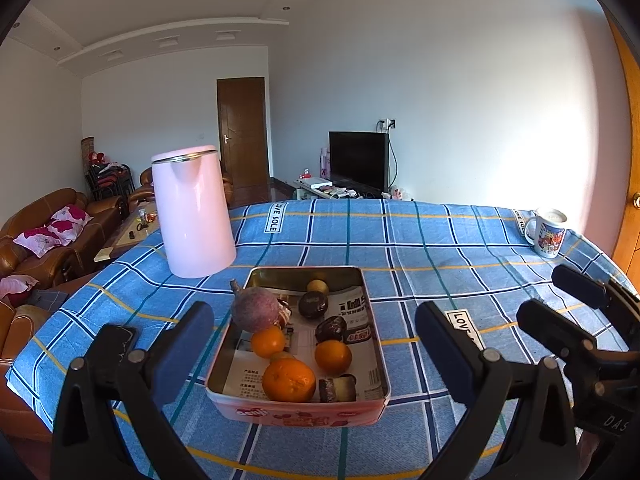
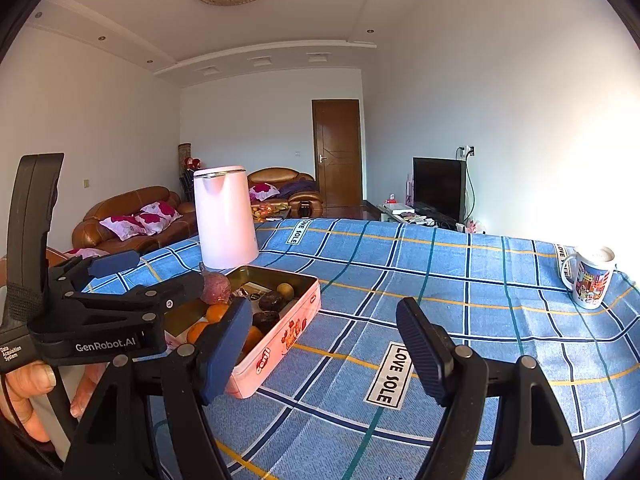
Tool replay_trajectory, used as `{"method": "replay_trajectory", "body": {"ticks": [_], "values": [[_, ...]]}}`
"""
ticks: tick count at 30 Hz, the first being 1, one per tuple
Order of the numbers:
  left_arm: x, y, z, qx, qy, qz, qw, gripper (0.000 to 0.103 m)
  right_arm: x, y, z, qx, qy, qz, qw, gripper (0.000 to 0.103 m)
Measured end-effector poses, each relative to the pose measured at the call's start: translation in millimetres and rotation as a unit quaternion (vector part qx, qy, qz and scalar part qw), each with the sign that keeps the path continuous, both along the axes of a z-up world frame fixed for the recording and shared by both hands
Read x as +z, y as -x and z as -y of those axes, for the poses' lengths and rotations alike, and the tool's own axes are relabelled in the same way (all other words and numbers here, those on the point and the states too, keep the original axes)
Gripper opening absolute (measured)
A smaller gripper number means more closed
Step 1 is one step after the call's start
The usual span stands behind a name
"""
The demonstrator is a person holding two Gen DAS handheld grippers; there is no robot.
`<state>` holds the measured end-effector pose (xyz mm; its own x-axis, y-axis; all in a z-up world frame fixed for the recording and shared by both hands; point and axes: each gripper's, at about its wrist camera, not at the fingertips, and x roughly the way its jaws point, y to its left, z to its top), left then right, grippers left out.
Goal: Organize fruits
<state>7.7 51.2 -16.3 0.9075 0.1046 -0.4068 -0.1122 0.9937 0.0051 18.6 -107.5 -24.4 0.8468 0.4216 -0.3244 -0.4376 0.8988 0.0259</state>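
Observation:
A pink metal tin [image 1: 298,414] stands on the blue checked tablecloth, also in the right wrist view [image 2: 280,344]. It holds three oranges [image 1: 289,380], a purple dragon fruit [image 1: 255,309] leaning on its left rim, dark round fruits [image 1: 313,304], a small yellow fruit [image 1: 317,286] and printed paper. My left gripper [image 1: 314,340] is open and empty, its fingers either side of the tin, just in front of it. My right gripper [image 2: 324,344] is open and empty over bare cloth to the right of the tin.
A pink kettle [image 1: 192,212] stands behind the tin on the left. A printed mug [image 1: 550,232] stands at the far right table edge, also in the right wrist view [image 2: 592,276]. Sofas, a door and a TV lie beyond the table.

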Motion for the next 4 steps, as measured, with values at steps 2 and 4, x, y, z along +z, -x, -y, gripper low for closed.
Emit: {"method": "replay_trajectory", "body": {"ticks": [2,4], "values": [[-0.4,0.3,0.7,0.000,-0.001,0.000,1.0000,0.103,-1.2,-1.0,0.8,-0.001,0.000,-0.002,1.000,0.076],[-0.8,0.1,1.3,-0.001,-0.001,0.000,1.0000,0.103,-2.7,-2.2,2.6,-0.004,0.001,-0.004,1.000,0.076]]}}
